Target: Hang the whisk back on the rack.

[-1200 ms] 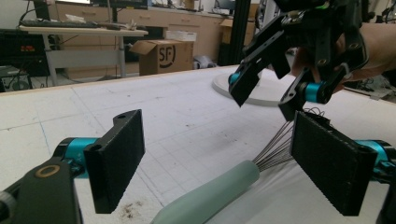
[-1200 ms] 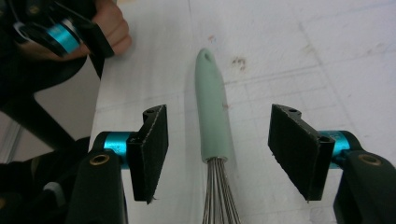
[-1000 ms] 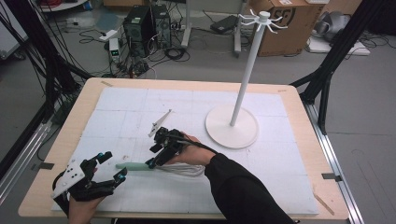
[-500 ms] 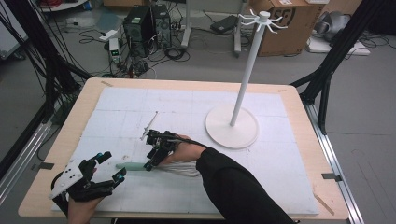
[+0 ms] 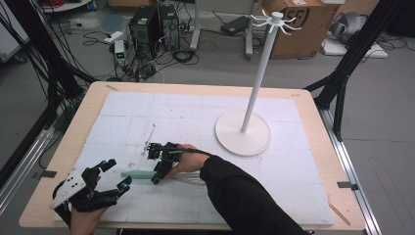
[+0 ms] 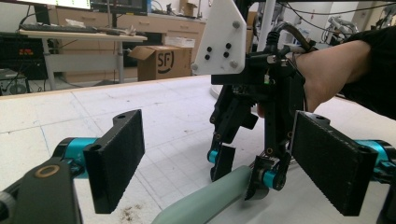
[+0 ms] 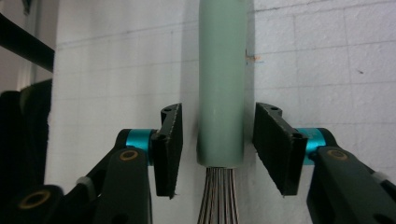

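Right gripper view looks straight down on a whisk with a pale green cylindrical handle [image 7: 221, 84] and thin metal wires [image 7: 219, 196], lying flat on the white gridded foam mat [image 7: 327, 51]. The right gripper [image 7: 217, 144] straddles the handle's wire end, its black jaws spread with a gap showing on either side, so nothing is pinched. From the high view, that right gripper [image 5: 157, 175] sits low over the whisk [image 5: 138, 174] near the front of the mat, a dark sleeve [image 5: 244, 196] reaching in behind it. The left gripper [image 5: 113, 175] hovers just beside the handle's free end, jaws wide apart and holding nothing. A thin metal rod [image 5: 149, 137] lies just beyond the right gripper. Farther right stands a white pole stand with a round base [image 5: 243, 131].
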Tool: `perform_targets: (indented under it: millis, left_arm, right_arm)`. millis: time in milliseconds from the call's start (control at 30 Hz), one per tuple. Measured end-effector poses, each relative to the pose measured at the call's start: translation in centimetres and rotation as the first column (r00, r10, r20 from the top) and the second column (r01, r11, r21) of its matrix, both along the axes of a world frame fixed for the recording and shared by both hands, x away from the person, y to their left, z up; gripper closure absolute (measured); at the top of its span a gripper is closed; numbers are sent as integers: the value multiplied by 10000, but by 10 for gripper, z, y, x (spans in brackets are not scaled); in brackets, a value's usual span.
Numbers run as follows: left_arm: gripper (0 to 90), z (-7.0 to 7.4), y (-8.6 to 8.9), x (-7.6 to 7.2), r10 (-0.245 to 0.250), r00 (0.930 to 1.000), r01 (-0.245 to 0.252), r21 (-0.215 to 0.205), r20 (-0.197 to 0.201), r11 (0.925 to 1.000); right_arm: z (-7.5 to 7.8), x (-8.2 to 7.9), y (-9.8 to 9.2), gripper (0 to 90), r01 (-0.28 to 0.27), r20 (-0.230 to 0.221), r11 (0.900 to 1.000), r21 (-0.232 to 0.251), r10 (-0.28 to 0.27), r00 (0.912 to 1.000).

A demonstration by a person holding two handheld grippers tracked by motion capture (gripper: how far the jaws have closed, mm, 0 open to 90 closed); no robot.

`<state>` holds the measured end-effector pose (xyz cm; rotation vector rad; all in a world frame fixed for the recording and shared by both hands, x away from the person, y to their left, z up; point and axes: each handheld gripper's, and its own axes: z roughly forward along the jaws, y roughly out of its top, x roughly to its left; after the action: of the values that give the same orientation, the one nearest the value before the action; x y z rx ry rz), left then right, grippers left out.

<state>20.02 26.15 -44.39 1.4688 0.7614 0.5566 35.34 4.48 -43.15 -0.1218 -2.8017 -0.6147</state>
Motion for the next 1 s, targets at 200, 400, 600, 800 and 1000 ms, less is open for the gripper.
perform_targets:
  millis: [200,400,600,800,1000]
  left_arm:
    - [184,0,-1,0,1,10000,-1,11,2,10000]
    - [185,0,0,0,27,10000,-27,-17,-8,10000]
    - [185,0,1,0,64,10000,-64,-45,-24,10000]
    - [185,0,1,0,124,9999,-124,-76,-2,9999]
    - [185,0,1,-1,102,9999,-102,-66,-17,9999]
  right_arm:
    - [0,-6,2,611,-257,857,9995,-159,270,9960]
    - [1,-7,2,671,-389,1263,9990,-236,416,9911]
    - [0,0,1,690,-30,621,9999,-111,37,9981]
    - [7,5,-7,692,259,250,9996,111,-262,9993]
    - [24,12,-25,692,692,-93,9917,1087,-686,9976]
